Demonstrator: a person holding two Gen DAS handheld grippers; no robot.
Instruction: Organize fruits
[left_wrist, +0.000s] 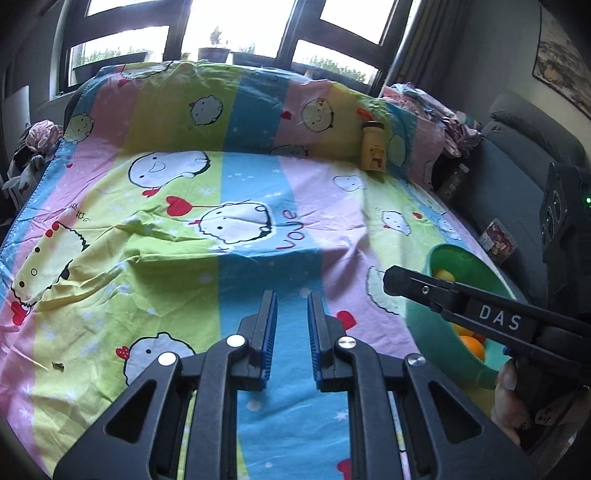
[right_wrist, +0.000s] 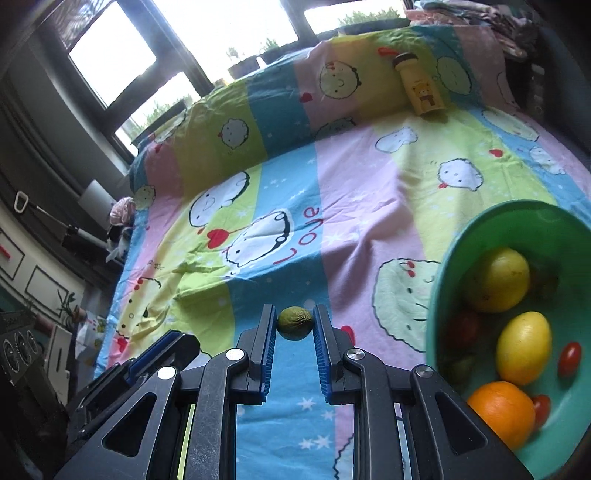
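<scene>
The right gripper (right_wrist: 294, 325) is clamped on a small round wrinkled green fruit (right_wrist: 294, 322), pinched between the tips of its blue-padded fingers above the pastel striped cartoon bedsheet (right_wrist: 332, 206). The left gripper (left_wrist: 291, 321) holds nothing — its fingers stand drawn close with only a narrow gap and bare sheet behind them.

The step in hand looks like the carry: the green fruit is lifted clear of the sheet and headed for the round green plastic bowl (right_wrist: 443, 266), which sits just to the right and already holds two yellow lemons (right_wrist: 498, 278), an orange (right_wrist: 502, 410) and small red tomatoes (right_wrist: 569, 358). Next the right gripper needs to swing over the rim and part its fingers — low enough that the fruit doesn't bounce out
</scene>
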